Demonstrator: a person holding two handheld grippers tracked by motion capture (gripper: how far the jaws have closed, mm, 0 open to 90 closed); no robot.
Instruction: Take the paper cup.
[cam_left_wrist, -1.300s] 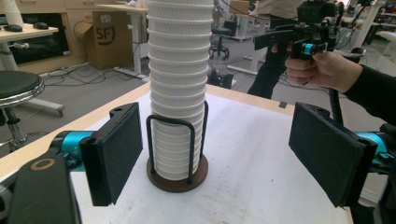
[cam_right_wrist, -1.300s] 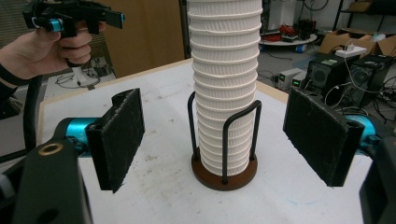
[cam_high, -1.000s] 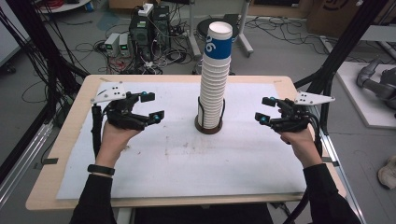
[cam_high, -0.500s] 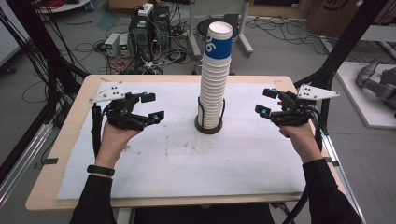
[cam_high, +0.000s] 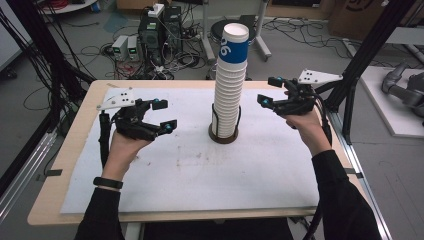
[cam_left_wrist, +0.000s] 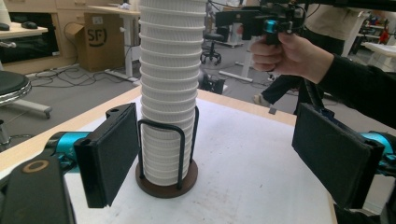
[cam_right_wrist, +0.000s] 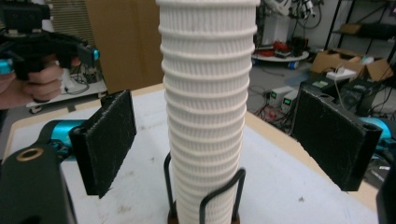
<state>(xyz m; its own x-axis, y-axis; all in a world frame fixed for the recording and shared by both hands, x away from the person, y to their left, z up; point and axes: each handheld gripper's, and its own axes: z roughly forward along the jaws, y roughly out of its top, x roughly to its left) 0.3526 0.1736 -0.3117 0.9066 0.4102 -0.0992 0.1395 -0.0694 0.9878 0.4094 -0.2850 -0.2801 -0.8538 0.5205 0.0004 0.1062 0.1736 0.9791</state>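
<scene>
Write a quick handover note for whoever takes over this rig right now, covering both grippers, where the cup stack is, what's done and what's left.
Left gripper: open, holding nothing, above the table left of the cups.
Right gripper: open, holding nothing, raised right of the stack, nearer its upper half.
Cup stack: tall column of ribbed white paper cups, the top one with a blue band, upright in a wire holder on a round dark base, mid-table on the white mat.
Done: nothing shows as taken; no loose cup lies on the mat.
Left: likely close in on the stack and take the top cup, perhaps steadying the stack with the other gripper.
</scene>
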